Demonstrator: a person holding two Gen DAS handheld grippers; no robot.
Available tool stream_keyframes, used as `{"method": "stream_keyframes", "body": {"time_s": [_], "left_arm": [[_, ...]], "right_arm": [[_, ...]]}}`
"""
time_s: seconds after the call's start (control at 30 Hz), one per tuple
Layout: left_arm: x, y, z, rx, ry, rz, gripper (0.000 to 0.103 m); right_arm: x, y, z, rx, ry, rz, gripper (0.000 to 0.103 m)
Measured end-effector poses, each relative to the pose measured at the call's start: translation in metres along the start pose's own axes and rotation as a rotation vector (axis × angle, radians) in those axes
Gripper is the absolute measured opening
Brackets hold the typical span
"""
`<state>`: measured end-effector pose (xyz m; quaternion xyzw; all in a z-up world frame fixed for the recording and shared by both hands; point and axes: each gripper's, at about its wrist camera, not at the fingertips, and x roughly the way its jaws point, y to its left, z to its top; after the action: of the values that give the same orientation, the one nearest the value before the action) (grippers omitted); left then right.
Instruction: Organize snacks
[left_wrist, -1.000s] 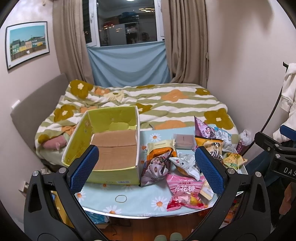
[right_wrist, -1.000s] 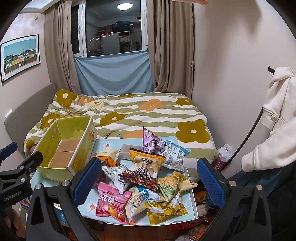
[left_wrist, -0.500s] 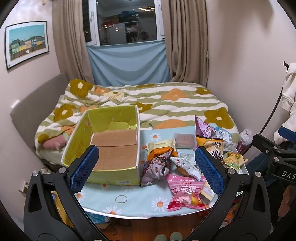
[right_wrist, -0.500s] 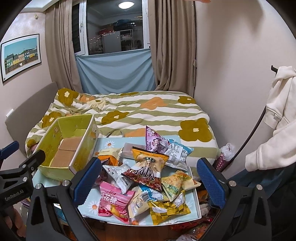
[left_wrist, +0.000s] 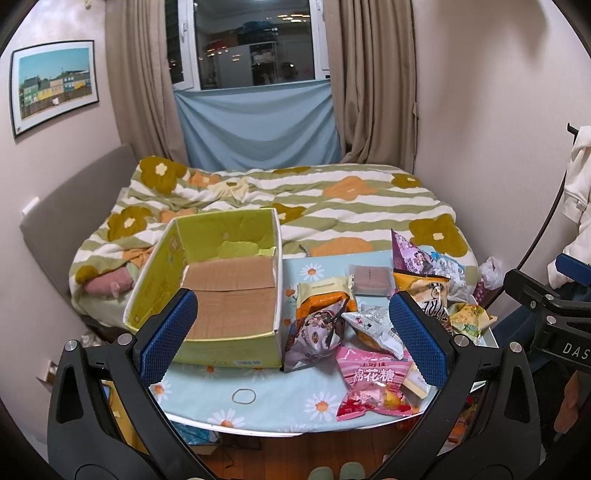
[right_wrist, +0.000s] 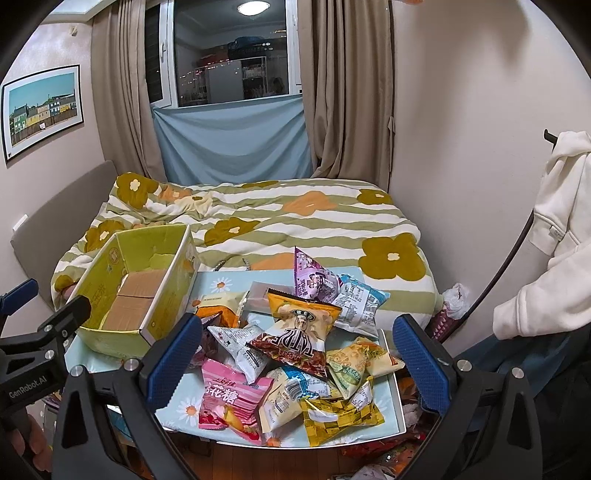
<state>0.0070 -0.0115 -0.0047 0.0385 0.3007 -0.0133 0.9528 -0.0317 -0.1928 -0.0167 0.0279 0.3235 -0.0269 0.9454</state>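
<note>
The left claw (left_wrist: 293, 341) and right claw (right_wrist: 301, 363) both gape wide, gripping nothing, above the worktop (left_wrist: 280, 391). The snack pile (right_wrist: 295, 343) lies just right of the yellow-green box (left_wrist: 221, 280); the pink marshmallow bag (left_wrist: 373, 384) lies nearest the worktop's front edge.

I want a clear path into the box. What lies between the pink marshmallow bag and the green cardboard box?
In the left wrist view, a purple-grey foil snack bag stands against the green cardboard box, left of the pink marshmallow bag.
</note>
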Motion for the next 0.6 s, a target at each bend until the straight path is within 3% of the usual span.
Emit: {"method": "stream_keyframes", "body": {"time_s": [0.6], "left_arm": [[0.0021,0.001,0.0006,0.001,0.002,0.0,0.103]], "right_arm": [[0.0001,0.0,0.0005,0.001,0.002,0.001,0.103]]}}
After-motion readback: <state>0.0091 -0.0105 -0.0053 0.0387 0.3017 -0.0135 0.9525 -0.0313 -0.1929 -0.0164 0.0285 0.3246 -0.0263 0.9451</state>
